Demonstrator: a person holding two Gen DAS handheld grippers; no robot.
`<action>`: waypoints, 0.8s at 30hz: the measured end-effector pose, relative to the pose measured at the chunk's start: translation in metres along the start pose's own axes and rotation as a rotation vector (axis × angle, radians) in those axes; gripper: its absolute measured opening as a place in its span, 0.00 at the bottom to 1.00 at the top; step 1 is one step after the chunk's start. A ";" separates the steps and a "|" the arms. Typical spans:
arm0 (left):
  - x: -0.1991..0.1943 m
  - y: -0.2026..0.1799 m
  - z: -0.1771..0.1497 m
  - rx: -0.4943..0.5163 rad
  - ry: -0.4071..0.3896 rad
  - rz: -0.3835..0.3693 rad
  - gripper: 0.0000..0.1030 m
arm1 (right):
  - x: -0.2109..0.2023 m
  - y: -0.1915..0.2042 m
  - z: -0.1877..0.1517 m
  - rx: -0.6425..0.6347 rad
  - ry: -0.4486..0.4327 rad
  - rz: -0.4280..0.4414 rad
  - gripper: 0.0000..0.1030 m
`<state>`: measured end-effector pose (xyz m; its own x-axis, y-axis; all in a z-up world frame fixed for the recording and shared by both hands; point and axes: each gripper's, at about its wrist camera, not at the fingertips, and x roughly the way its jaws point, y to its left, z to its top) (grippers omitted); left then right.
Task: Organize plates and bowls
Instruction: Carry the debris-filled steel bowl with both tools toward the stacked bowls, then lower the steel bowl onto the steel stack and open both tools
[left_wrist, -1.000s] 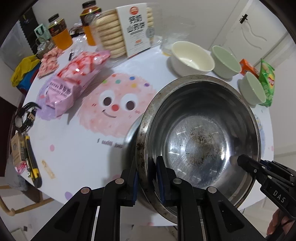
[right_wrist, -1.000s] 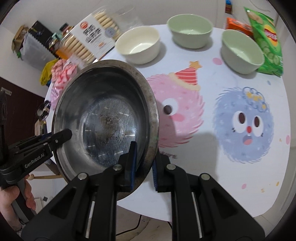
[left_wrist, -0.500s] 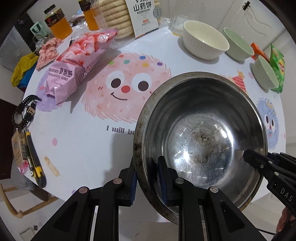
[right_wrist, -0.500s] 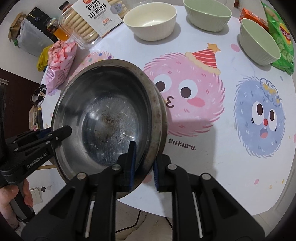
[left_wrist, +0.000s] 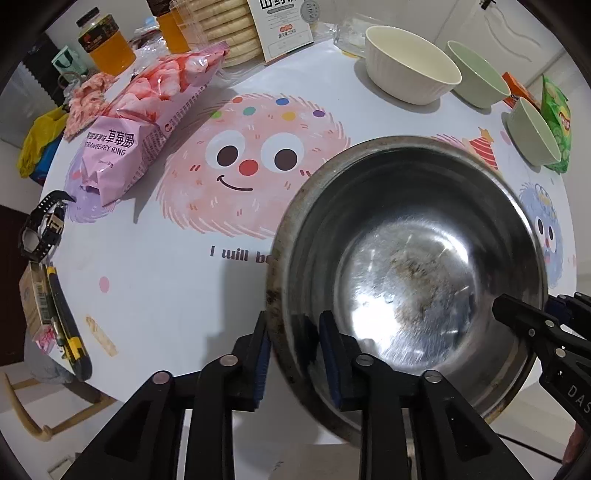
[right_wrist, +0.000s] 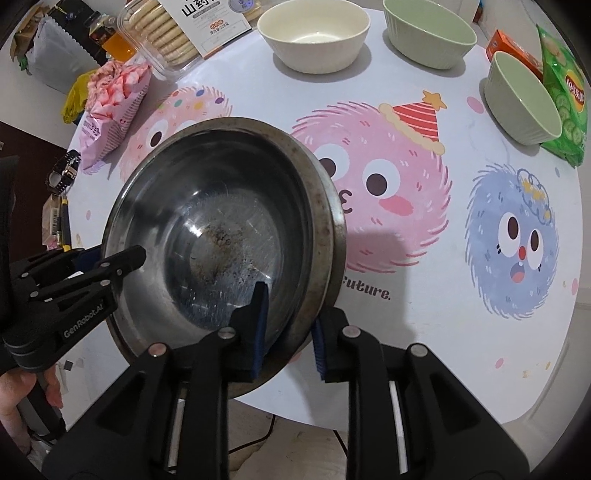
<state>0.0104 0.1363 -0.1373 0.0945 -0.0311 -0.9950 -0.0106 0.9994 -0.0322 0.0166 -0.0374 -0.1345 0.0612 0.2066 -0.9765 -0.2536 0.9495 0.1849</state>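
A large steel bowl (left_wrist: 406, 273) with a stained bottom hangs over the table's near edge, held by both grippers. My left gripper (left_wrist: 295, 354) is shut on its left rim. My right gripper (right_wrist: 288, 332) is shut on its right rim; the bowl also shows in the right wrist view (right_wrist: 221, 240). A second steel rim shows just under the bowl there. A cream bowl (left_wrist: 410, 66) and two pale green bowls (left_wrist: 476, 74) (left_wrist: 535, 129) stand at the table's far right.
The round table (left_wrist: 155, 288) has a cartoon-printed cloth. A pink snack bag (left_wrist: 140, 125), a biscuit box (left_wrist: 236, 26), juice bottles (left_wrist: 107, 40), a watch (left_wrist: 40, 229) and a utility knife (left_wrist: 66, 328) lie on the left. A green chip bag (right_wrist: 565, 92) lies far right.
Both grippers have pulled the steel bowl back toward the near edge of the table. The far bowls and snacks now look further away.
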 end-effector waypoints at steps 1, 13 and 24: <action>0.000 0.001 0.000 0.001 -0.002 -0.001 0.39 | -0.001 0.000 0.000 -0.001 -0.001 -0.001 0.28; -0.003 0.019 -0.014 -0.040 -0.029 -0.008 0.80 | -0.015 0.000 -0.003 -0.014 -0.047 -0.051 0.61; -0.023 0.021 -0.004 -0.036 -0.088 -0.038 1.00 | -0.034 -0.015 0.000 0.027 -0.116 -0.053 1.00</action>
<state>0.0045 0.1575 -0.1151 0.1824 -0.0663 -0.9810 -0.0413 0.9963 -0.0750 0.0183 -0.0592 -0.1037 0.1859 0.1808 -0.9658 -0.2208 0.9655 0.1383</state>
